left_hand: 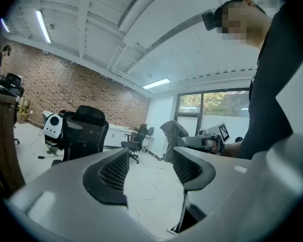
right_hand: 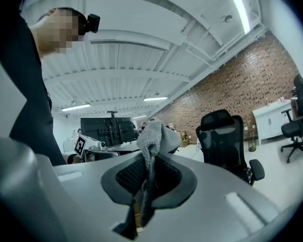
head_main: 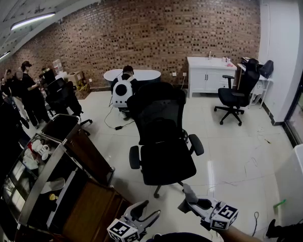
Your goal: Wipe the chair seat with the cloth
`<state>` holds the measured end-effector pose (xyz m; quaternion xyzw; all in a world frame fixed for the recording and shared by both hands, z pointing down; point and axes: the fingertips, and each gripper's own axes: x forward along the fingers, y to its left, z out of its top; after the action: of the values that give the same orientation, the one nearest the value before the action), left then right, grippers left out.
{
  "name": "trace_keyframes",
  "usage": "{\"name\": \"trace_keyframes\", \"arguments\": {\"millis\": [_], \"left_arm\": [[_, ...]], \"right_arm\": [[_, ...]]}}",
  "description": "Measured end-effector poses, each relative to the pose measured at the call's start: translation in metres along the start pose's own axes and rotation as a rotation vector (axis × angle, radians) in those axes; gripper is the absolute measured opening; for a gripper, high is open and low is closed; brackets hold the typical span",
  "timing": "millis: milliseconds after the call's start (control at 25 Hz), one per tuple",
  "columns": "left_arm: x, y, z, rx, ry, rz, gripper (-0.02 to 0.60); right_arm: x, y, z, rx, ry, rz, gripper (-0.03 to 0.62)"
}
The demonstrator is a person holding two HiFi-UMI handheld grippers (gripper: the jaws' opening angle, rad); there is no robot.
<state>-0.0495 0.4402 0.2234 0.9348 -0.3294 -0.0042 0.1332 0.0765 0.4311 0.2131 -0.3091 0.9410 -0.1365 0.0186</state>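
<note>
The black office chair [head_main: 162, 116] stands in the middle of the tiled floor, its seat [head_main: 167, 168] just beyond my grippers. My right gripper [head_main: 189, 197] is shut on a grey cloth [head_main: 187, 190], held low in front of the seat's near edge. In the right gripper view the cloth [right_hand: 157, 136] bunches up above the closed right gripper [right_hand: 149, 174], with the chair [right_hand: 223, 136] off to the right. My left gripper [head_main: 149, 209] hangs open and empty to the left of the right one. The left gripper view shows the left gripper [left_hand: 149, 168], the chair [left_hand: 84, 131] and the cloth [left_hand: 173, 129].
A dark trolley [head_main: 58, 163] with cups and a wooden cabinet [head_main: 93, 205] stand close on the left. A second black chair [head_main: 237, 92] and a white cabinet [head_main: 210, 75] are at the back right. People stand at the far left; one sits at a white table [head_main: 141, 75]. A white unit [head_main: 299, 185] is at right.
</note>
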Motion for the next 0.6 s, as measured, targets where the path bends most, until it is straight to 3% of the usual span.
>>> {"name": "trace_keyframes", "arguments": {"millis": [600], "left_arm": [[0.064,-0.024,-0.007,0.008,0.021,0.007,0.291]], "right_arm": [[-0.031,-0.045,-0.004,-0.069,0.012,0.02,0.026]]}}
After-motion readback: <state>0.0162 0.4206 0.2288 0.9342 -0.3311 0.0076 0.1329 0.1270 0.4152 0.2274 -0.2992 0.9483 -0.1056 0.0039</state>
